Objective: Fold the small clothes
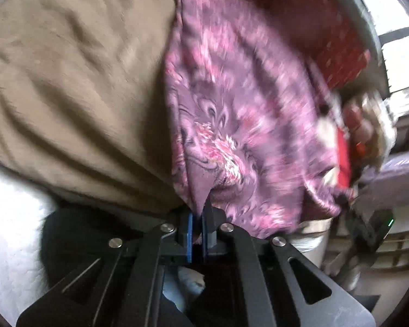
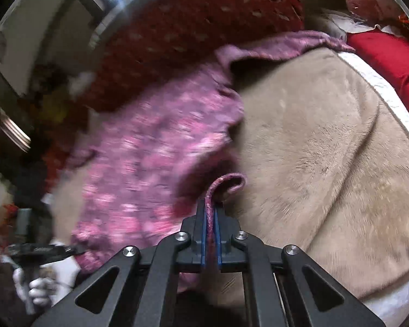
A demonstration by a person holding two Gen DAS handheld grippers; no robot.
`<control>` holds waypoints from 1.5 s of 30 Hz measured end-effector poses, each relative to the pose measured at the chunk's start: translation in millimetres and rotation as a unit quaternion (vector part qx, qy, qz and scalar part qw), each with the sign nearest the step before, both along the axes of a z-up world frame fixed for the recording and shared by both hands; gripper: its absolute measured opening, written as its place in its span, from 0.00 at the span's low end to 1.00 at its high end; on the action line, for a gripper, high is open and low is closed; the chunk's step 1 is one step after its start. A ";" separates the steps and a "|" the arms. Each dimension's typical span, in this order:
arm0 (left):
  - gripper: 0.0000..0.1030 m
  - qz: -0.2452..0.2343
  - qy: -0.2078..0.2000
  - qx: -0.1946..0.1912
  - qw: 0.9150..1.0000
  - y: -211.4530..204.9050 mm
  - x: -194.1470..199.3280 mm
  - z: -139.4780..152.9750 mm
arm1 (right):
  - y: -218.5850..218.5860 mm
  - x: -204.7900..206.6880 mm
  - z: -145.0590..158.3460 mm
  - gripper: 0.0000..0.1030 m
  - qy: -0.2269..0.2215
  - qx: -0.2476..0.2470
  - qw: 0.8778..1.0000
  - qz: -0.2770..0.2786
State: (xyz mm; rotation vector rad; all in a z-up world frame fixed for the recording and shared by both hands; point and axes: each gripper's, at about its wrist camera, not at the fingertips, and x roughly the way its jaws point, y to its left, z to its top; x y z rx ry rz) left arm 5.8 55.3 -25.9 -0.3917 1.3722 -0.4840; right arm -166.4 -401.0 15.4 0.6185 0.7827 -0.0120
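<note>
Left tongs (image 1: pixel 197 219): clamped on a pinch of the garment's (image 1: pixel 240 114) near hem, blue pads nearly together with cloth between.
Right tongs (image 2: pixel 210 218): closed on a rolled edge of the same garment (image 2: pixel 139 163), a purple loop of cloth curling out above the pads.
Garment, place: purple-pink print, spread on the tan blanket (image 1: pixel 76 81), running away from both tongs toward the red pillow (image 2: pixel 193 27).
Garment, from left tongs: ahead and to the right, its straight edge along the blanket on the left.
Garment, from right tongs: ahead and to the left, blanket (image 2: pixel 327 150) bare on the right.
Long axis: near to far, roughly along the line both tongs point.
Nearer hand: neither, by the look of it; each at the near edge, one per corner.
Next move, judged: near edge lifted and carried forward over the far part, both corners kept level.
Far end: blurred, hem there hard to make out.
</note>
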 end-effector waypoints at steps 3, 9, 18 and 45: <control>0.02 0.015 -0.014 -0.006 1.000 27.3 -5.6 25.1 | 4.4 -35.8 22.0 0.04 -0.018 0.026 0.999 0.006; 0.03 0.030 0.011 0.035 0.999 55.4 -10.1 0.1 | 16.2 -67.0 -12.4 0.04 0.052 0.054 0.997 0.006; 0.04 0.030 -0.015 0.058 0.998 58.4 -0.8 21.9 | -6.1 -53.8 -20.2 0.08 0.105 -0.006 0.994 -0.030; 0.43 -0.057 -0.097 0.128 0.985 -123.0 116.8 31.5 | -267.4 87.1 -40.8 0.39 0.012 0.105 0.949 -0.297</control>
